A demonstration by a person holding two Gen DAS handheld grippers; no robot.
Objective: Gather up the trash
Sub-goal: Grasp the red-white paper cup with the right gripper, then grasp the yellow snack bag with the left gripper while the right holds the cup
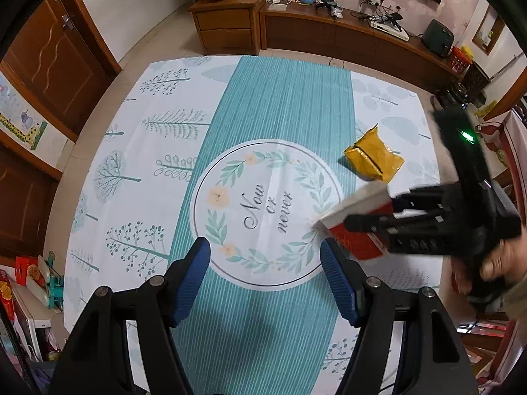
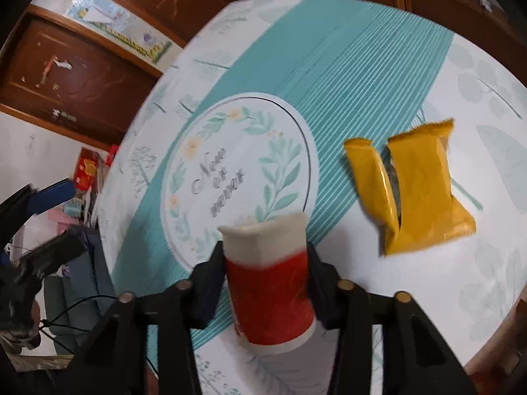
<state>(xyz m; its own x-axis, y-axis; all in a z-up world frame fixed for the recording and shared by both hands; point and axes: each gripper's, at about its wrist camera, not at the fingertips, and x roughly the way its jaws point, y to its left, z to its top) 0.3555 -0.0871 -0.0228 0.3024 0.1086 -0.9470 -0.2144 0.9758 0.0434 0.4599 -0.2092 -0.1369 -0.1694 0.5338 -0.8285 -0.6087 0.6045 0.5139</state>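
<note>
My right gripper (image 2: 265, 260) is shut on a red and white paper cup (image 2: 268, 283) and holds it above the table; the cup also shows in the left wrist view (image 1: 357, 220) with the right gripper (image 1: 369, 214) around it. A torn yellow snack wrapper (image 2: 418, 187) lies on the tablecloth to the right of the cup, and shows in the left wrist view (image 1: 375, 156) beyond it. My left gripper (image 1: 265, 256) is open and empty above the near middle of the table.
The table wears a teal and white cloth (image 1: 283, 105) with a round wreath print. A wooden cabinet (image 1: 227, 23) and a long sideboard (image 1: 355, 39) with cables and devices stand behind it. Wooden doors (image 1: 56, 62) are at the left.
</note>
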